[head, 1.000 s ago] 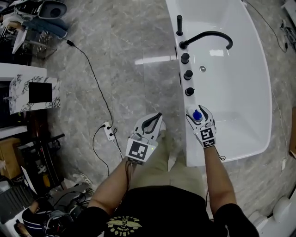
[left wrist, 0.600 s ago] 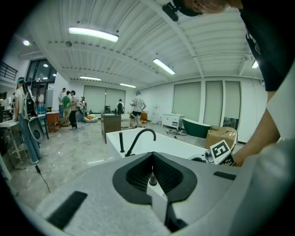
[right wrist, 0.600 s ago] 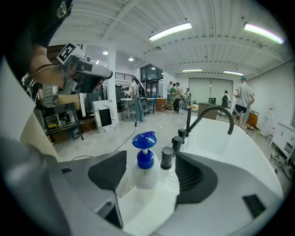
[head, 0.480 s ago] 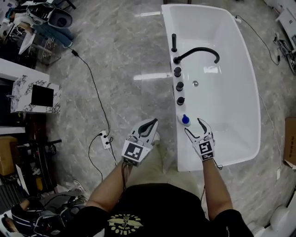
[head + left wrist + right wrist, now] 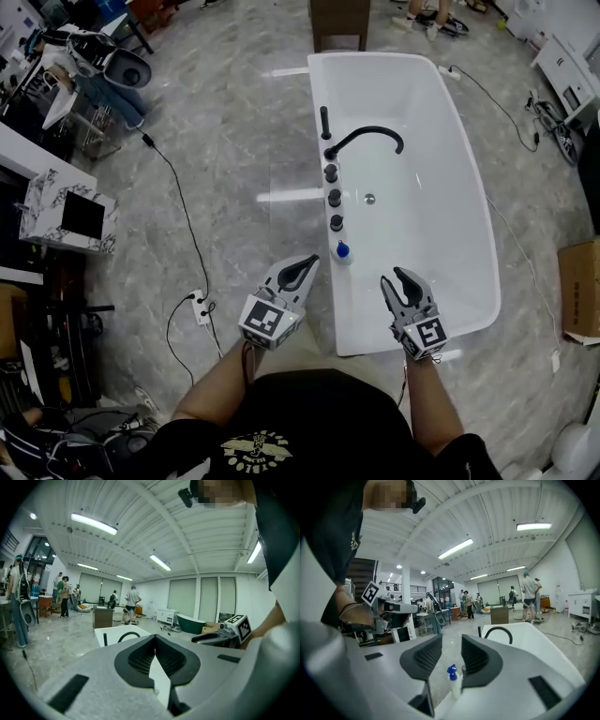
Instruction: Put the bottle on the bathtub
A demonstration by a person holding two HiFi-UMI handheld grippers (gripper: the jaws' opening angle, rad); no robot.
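Bottle (image 5: 342,251) on bathtub (image 5: 422,253) rim; right gripper (image 5: 394,277) spread, empty, just narrowing; left gripper (image 5: 309,262) closed.

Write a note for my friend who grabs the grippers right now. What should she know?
Left gripper: shut and empty, held over the floor beside the tub.
Right gripper: open and empty. Its jaws have just been closing, with nothing between them.
Bottle: stands upright on the bathtub rim, next to the nearest black knob, in front of the right gripper and clear of it.
Done: the bottle is on the bathtub.
Left: nothing that shows. Just keep both grippers away from the bottle so it doesn't tip.
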